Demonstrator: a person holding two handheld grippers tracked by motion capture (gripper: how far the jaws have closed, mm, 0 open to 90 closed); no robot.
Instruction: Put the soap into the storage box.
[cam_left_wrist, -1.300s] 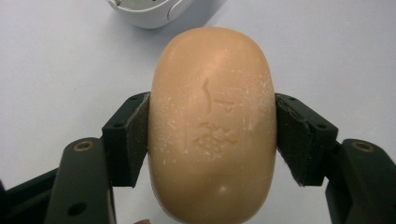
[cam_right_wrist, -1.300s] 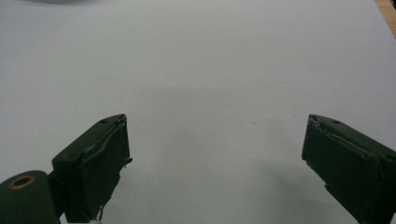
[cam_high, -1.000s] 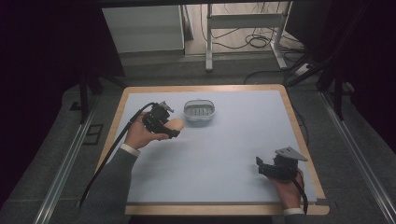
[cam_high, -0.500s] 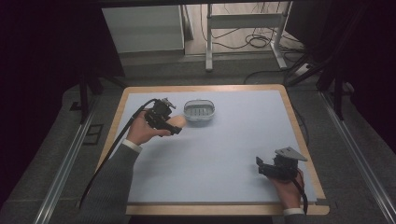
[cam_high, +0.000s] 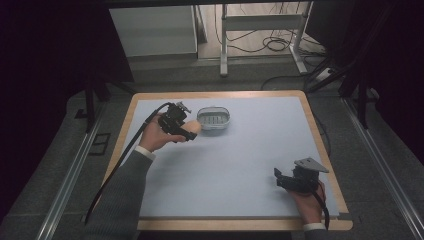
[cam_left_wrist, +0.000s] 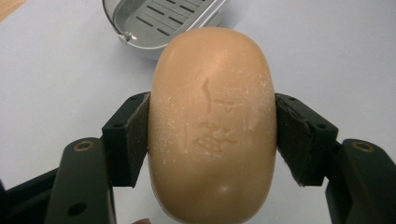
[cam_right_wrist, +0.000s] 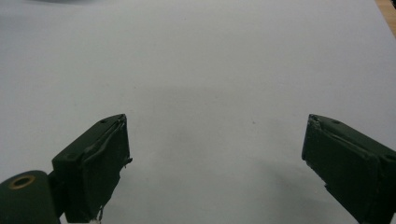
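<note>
A tan oval bar of soap (cam_left_wrist: 212, 126) with stamped marks is clamped between the two black jaws of my left gripper (cam_high: 187, 131). The soap (cam_high: 192, 127) hangs just left of a grey metal soap dish (cam_high: 213, 118) with a slotted floor, at the back of the table. The slotted soap dish (cam_left_wrist: 159, 21) lies just beyond the soap in the left gripper view. My right gripper (cam_high: 280, 178) rests near the table's front right, jaws wide apart with nothing between them; its right gripper view has its jaws (cam_right_wrist: 215, 163) over bare mat.
A pale blue mat (cam_high: 235, 160) covers the wooden table (cam_high: 320, 145). A black cable (cam_high: 125, 155) trails from the left gripper off the table's left side. Desk legs and cables stand on the floor beyond the far edge.
The left gripper has carried the soap a little to the right, closer to the dish. The right gripper has stayed put.
</note>
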